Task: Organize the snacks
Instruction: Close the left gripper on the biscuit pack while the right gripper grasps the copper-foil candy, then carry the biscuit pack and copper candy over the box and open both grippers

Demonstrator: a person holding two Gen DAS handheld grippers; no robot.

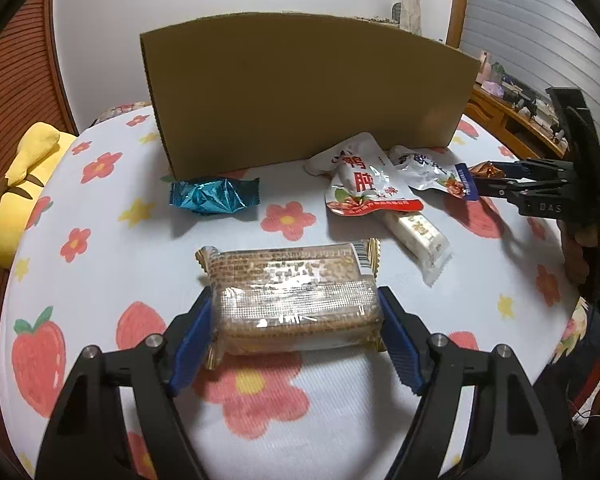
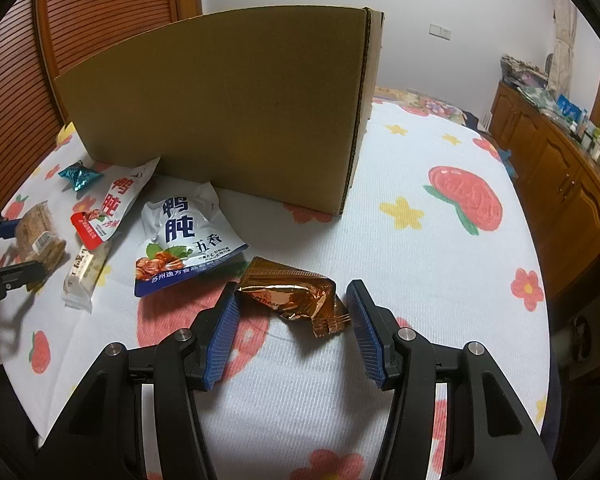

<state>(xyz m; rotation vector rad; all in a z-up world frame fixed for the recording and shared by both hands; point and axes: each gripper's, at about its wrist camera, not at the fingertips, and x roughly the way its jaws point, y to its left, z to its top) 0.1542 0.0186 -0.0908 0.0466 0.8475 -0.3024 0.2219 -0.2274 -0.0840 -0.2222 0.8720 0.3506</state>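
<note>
Left wrist view: biscuit pack (image 1: 296, 304) gripped between the fingers (image 1: 192, 340).

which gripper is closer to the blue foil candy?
Left. The left gripper straddles the cracker pack just in front of the blue foil candy; the right gripper sits beyond the white pouches.

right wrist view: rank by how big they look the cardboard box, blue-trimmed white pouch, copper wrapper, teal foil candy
1. cardboard box
2. blue-trimmed white pouch
3. copper wrapper, though it lies nearest the camera, between the right gripper's pads, so it looks larger than it is
4. teal foil candy, farthest left, so likely shrunk by distance
</note>
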